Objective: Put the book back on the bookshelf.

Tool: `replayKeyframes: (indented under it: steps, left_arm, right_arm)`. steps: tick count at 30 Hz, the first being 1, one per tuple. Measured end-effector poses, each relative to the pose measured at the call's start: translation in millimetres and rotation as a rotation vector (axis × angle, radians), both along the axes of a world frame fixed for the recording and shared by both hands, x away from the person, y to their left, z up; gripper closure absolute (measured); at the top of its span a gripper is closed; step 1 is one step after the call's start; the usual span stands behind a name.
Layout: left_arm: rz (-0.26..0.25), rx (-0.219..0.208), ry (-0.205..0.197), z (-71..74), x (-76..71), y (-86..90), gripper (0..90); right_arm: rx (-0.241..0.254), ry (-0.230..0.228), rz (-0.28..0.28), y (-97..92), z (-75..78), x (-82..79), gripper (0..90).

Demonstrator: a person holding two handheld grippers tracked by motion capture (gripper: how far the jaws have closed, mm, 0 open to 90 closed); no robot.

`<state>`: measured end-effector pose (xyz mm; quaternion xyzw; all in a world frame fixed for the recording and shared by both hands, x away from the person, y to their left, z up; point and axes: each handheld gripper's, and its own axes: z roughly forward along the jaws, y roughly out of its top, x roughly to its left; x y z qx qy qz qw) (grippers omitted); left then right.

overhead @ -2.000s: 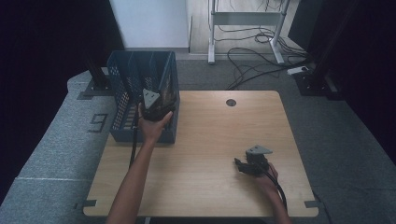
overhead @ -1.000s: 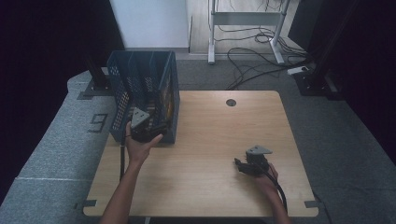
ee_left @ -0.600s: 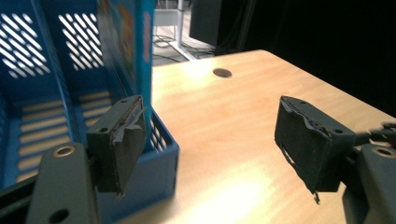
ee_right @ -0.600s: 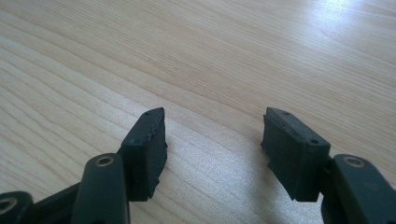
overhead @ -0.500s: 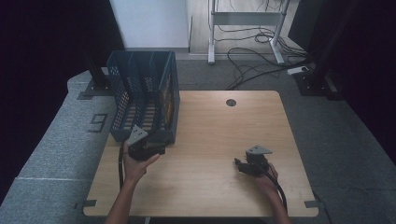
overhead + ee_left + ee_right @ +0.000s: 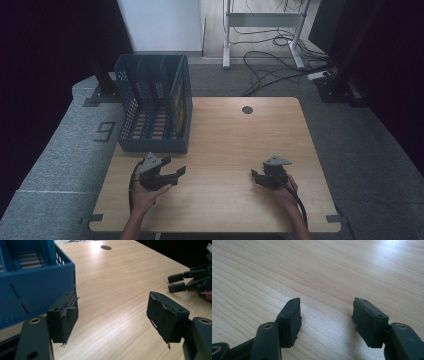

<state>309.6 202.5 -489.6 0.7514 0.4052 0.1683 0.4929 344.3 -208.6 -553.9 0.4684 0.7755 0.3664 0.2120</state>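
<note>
The blue basket [image 6: 152,107] is seen at the far left corner of the wooden table [image 6: 225,140], partly overhanging the table's far edge. Its long axis is set running away from the person, toward the far side of the room; its open top faces up. The basket is divided lengthwise into compartments by inner walls. In the rightmost compartment a flat item with a yellow-orange printed face [image 6: 178,107] is stood on edge against the wall; what it is cannot be told. In the other compartments only the slatted floor is seen.

The left gripper [image 6: 172,169] is held low over the table just in front of the basket's near wall, apart from it, jaws pointed toward the right. In the left gripper view its jaws are seen parted wide, with bare tabletop between the pads [image 6: 63,317]; nothing is grasped or touched. The basket's near corner [image 6: 35,287] is seen just beyond its left-hand jaw.

The right gripper [image 6: 256,177] is held near the table's front right, jaws pointed leftward toward the other gripper, well apart from it. Its jaws are parted and empty; only wood grain is seen between its pads [image 6: 292,317].
</note>
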Motion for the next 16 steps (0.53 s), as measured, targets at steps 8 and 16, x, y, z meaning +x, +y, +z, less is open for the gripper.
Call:
replayKeyframes:
  steps: [8, 16]
  left_arm:
    - [-0.001, 0.013, 0.028, -14.4, -3.8, 1.2, 25.9]
    - [-0.005, 0.009, 0.031, -15.9, -2.1, -0.8, 25.9]
  right_arm:
    - [0.0, 0.0, 0.0, 0.0, 0.0, 0.0, 38.8]
    - [-0.002, 0.001, 0.0, 0.2, -0.1, 0.2, 36.9]
